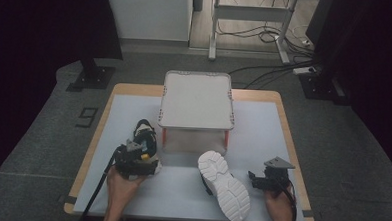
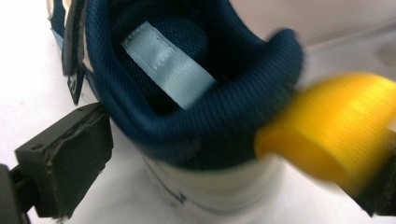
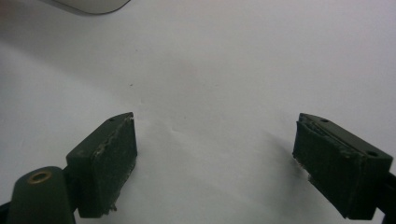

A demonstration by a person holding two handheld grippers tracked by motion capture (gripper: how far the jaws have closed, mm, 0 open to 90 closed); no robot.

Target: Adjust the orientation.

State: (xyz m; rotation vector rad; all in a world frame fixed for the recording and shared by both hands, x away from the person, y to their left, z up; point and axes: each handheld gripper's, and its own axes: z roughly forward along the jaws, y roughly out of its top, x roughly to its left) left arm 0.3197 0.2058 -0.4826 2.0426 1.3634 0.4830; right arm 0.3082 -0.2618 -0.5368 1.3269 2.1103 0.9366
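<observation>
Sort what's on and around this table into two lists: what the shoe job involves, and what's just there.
In the job:
- dark blue shoe, at the left tool
- white shoe, lying sole up
- white rack with orange legs
- right tool, open, over the bare mat

Just there:
- white mat
- cables on the floor
- metal frame behind

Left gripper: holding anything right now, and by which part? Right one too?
Left gripper holds nothing: its jaws stand open around the heel of the blue-lined shoe, one pad clear of it. Right gripper is open over bare table mat.
</observation>
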